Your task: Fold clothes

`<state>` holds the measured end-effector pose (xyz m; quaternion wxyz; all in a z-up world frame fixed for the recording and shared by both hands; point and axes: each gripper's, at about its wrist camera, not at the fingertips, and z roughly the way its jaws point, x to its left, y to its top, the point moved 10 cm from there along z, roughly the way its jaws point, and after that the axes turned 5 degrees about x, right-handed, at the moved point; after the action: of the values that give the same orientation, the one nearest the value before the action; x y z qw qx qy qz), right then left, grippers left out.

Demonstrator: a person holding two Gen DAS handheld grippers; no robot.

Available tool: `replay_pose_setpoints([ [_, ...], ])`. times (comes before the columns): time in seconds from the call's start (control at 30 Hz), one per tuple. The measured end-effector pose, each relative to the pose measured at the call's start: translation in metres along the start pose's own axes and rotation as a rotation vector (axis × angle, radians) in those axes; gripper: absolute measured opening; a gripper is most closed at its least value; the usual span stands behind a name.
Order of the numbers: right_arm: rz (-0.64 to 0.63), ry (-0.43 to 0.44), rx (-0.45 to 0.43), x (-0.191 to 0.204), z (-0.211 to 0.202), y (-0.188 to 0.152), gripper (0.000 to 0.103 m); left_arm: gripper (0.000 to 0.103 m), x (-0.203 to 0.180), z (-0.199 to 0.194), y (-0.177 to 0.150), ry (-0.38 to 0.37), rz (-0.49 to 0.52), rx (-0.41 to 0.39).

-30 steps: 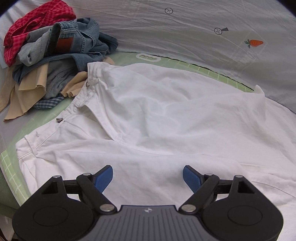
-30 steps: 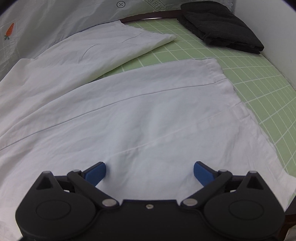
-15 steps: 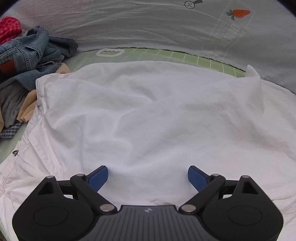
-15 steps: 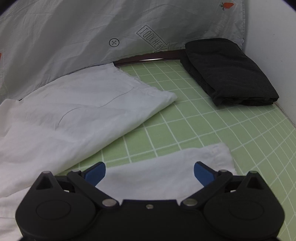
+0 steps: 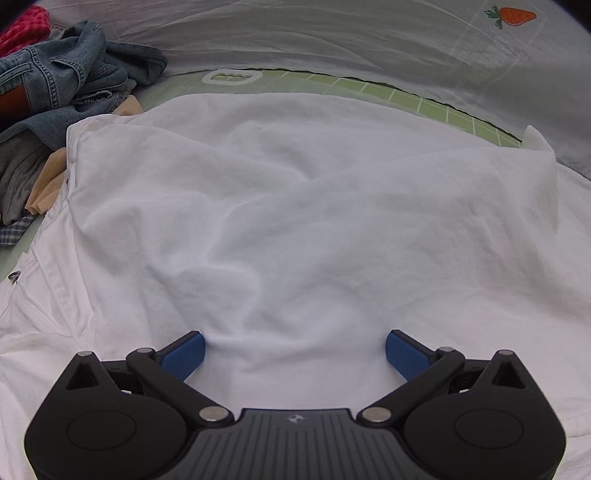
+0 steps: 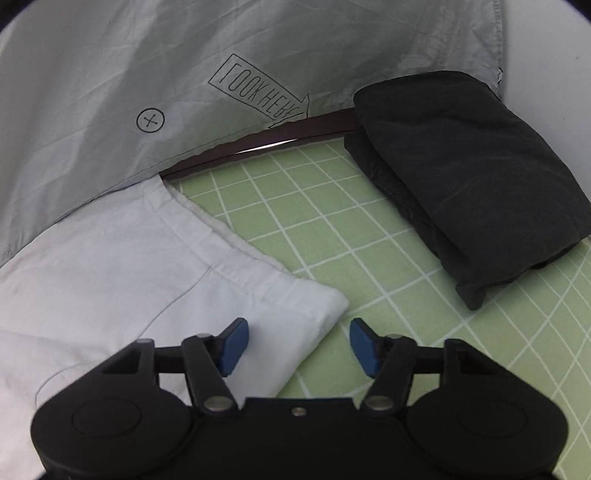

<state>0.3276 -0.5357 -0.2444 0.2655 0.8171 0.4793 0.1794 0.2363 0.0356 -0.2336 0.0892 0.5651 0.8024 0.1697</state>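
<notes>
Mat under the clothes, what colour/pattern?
Light green mat with a white grid of lines, best seen in the right wrist view.

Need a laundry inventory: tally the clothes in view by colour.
White: 1, trousers
Black: 1, folded garment
Blue denim: 1
Red: 1
Beige: 1
Grey: 1
Blue check: 1
Total: 7
</notes>
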Motion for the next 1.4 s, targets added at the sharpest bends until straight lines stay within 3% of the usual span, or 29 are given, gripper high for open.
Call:
replay_pose_setpoints([
  [0.03, -0.014, -0.006, -0.003, 0.002, -0.002, 0.000, 0.035, 0.103, 0.000, 0.000, 0.000, 0.000, 0.000, 0.005],
  [0.07, -0.031, -0.028, -0.006, 0.003, -0.004, 0.001, 0.017, 0.103, 0.000, 0.000, 0.001, -0.002, 0.001, 0.011],
  [0.13, -0.034, -0.052, -0.025, 0.001, -0.011, 0.002, 0.009, 0.103, 0.000, 0.001, 0.001, -0.011, 0.005, 0.022],
  [0.37, 0.064, -0.161, -0.057, -0.031, -0.056, -0.016, 0.007, 0.103, -0.001, 0.004, 0.002, -0.043, 0.026, 0.047],
  [0.53, 0.003, -0.236, 0.000, -0.042, -0.054, -0.053, 0.007, 0.103, 0.001, 0.005, 0.002, -0.044, 0.028, 0.041],
  [0.67, -0.031, -0.249, -0.005, -0.040, -0.054, -0.050, 0.008, 0.103, 0.002, 0.004, 0.002, -0.044, 0.027, 0.040],
  [0.73, -0.033, -0.257, -0.020, -0.039, -0.055, -0.042, 0.013, 0.103, 0.002, 0.004, 0.002, -0.044, 0.025, 0.038],
  [0.8, -0.034, -0.242, -0.048, -0.036, -0.056, -0.030, 0.036, 0.103, 0.002, 0.004, 0.003, -0.044, 0.025, 0.039],
  [0.87, -0.036, -0.214, -0.080, -0.031, -0.055, -0.017, 0.046, 0.103, 0.002, 0.005, 0.004, -0.044, 0.026, 0.044],
  [1.0, -0.083, -0.116, -0.097, -0.010, -0.039, 0.010, 0.056, 0.103, 0.003, 0.006, 0.006, -0.045, 0.026, 0.067],
  [1.13, -0.127, 0.026, -0.061, 0.018, -0.007, 0.034, 0.065, 0.103, 0.003, 0.008, 0.006, -0.044, 0.025, 0.086],
  [1.2, -0.155, 0.051, -0.045, 0.031, 0.011, 0.046, 0.078, 0.103, 0.003, 0.009, 0.005, -0.045, 0.027, 0.089],
  [1.4, -0.259, 0.129, -0.034, 0.063, 0.052, 0.076, 0.080, 0.103, 0.004, 0.011, 0.003, -0.043, 0.020, 0.089],
])
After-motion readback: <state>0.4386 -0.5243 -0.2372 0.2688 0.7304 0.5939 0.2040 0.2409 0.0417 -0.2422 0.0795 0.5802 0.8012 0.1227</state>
